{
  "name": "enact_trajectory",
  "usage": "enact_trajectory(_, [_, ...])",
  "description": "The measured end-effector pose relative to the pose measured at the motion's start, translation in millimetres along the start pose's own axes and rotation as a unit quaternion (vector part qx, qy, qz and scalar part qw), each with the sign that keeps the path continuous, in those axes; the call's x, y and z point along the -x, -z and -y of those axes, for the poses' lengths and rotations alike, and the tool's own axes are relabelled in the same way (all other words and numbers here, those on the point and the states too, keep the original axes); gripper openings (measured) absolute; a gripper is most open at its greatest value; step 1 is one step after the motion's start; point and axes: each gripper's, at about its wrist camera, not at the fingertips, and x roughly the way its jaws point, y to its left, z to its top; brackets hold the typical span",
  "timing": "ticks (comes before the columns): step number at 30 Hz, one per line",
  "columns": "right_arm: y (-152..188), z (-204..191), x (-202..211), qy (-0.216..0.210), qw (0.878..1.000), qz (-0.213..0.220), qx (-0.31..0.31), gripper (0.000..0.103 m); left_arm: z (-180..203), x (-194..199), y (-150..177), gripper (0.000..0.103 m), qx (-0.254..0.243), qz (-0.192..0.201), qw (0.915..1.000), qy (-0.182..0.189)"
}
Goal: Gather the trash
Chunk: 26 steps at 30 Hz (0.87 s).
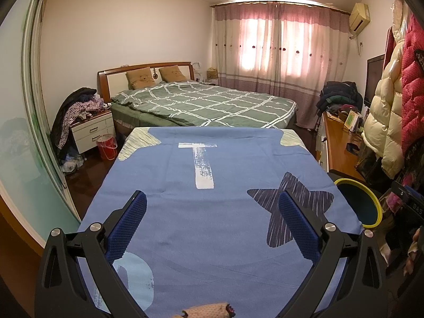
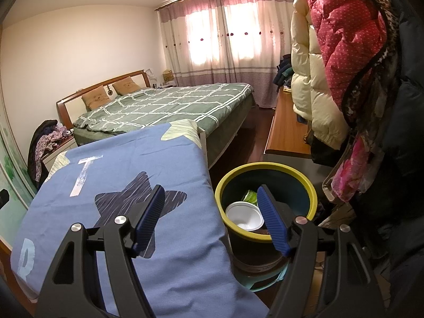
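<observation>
Both tools spread, empty — right tool (image 2: pixel 209 218) above the bin (image 2: pixel 267 234), white cup (image 2: pixel 245 216) and perhaps green wrapper (image 2: pixel 249 196) inside.

Left gripper (image 1: pixel 212 225) and right gripper (image 2: pixel 209 220) (both angled downward), fingers apart, empty.

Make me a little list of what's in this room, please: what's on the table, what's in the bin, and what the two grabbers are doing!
table: covered by a blue cloth with a dark star and a white T
bin: yellow-rimmed bin beside the table, on its right
in the bin: white cup, green wrapper
left gripper: jaws open, empty, above the cloth
right gripper: jaws open, empty, over the table edge and bin
background: bed with a green checked cover
</observation>
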Motion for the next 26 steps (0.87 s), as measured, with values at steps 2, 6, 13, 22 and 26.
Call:
enact_trajectory(2, [0, -1, 0, 0.0, 1.0, -0.001, 0.0, 0.068, -1, 0, -1, 0.098, 0.0, -0.001, 1.0, 0.001])
enact_trajectory(6, [0, 0, 0, 0.0, 1.0, 0.0, 0.0, 0.068, -2, -3, -1, 0.098, 0.002, -0.006, 1.0, 0.005])
enact_trajectory(13, [2, -4, -2, -0.001, 1.0, -0.003, 0.0, 0.069, -2, -8, 0, 0.098, 0.001, -0.014, 0.9999, 0.005])
enact_trajectory(22, [-5, -21, -22, -0.035, 0.999, -0.013, 0.011, 0.092, -9, -41, -5, 0.098, -0.004, -0.036, 0.9993, 0.006])
enact_trajectory(26, [-17, -49, -62, -0.068, 0.996, -0.043, 0.026, 0.096, -27, -95, -13, 0.098, -0.001, -0.066, 0.9978, -0.013])
